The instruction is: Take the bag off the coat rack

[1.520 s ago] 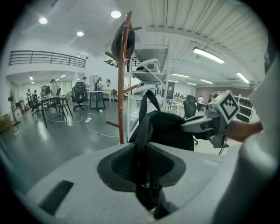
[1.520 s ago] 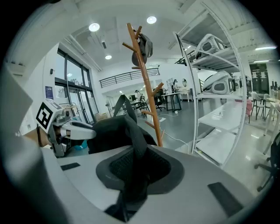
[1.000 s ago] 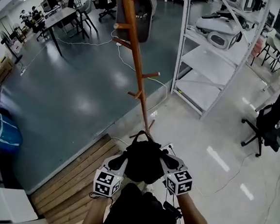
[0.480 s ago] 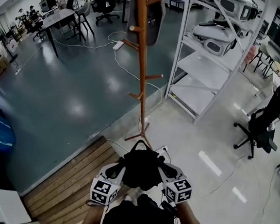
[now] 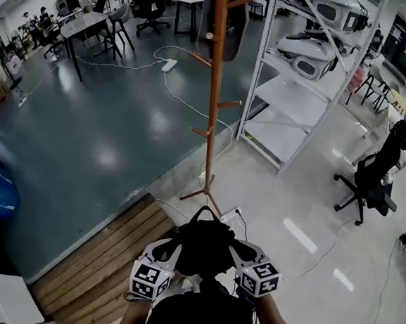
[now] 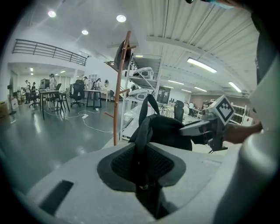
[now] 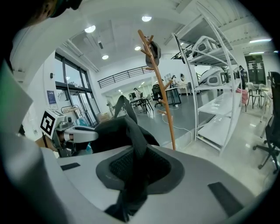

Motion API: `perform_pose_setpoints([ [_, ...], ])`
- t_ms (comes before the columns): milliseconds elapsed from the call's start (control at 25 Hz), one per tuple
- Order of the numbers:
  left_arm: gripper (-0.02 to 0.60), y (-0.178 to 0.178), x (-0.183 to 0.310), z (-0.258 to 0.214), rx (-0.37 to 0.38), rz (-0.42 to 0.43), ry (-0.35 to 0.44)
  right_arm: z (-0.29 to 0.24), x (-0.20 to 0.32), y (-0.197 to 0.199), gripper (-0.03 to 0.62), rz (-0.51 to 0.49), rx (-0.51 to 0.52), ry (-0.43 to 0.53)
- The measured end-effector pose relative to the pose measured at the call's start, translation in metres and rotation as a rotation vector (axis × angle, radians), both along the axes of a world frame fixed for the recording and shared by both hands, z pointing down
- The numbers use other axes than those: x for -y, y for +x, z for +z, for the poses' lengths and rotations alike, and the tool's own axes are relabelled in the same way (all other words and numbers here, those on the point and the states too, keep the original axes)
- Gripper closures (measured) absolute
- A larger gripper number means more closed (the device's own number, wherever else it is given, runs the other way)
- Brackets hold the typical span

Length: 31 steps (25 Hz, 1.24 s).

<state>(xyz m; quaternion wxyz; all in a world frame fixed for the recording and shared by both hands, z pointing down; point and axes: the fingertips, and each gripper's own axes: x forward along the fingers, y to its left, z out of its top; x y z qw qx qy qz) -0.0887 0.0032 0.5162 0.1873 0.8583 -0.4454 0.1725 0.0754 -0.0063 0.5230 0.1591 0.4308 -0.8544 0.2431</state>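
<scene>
A black bag hangs free of the wooden coat rack, low in the head view and close to the person's body. My left gripper is shut on the bag's left side; black fabric and a strap run down between its jaws. My right gripper is shut on the right side, a fold of black fabric pinched in its jaws. The rack stands upright a short way ahead of the bag. A dark item still hangs at the rack's top.
White metal shelving stands right of the rack. A black office chair is at the far right. A wooden platform lies at lower left, and a power strip and cables by the rack's foot. Tables and people stand at the far back left.
Both grippers have stayed shut on the bag, close together. The bag has drawn slightly back from the rack's foot, and the view has swung so the rack stands more upright.
</scene>
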Motion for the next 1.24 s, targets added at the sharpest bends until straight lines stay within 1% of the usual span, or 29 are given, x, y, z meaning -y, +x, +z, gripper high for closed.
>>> perform_pose_setpoints([
  [160,0.503,-0.004,-0.016,0.002,-0.026,0.006,-0.004,0.005,-0.018,-0.005,0.526,0.016,0.013,-0.016],
  [480,0.503,-0.008,-0.041,0.006,-0.044,0.013,-0.018,0.012,-0.045,-0.009,0.526,0.023,0.016,-0.035],
  [1240,0.503,-0.012,-0.062,0.004,-0.059,0.04,-0.02,0.008,-0.068,-0.015,0.526,0.041,0.01,-0.019],
])
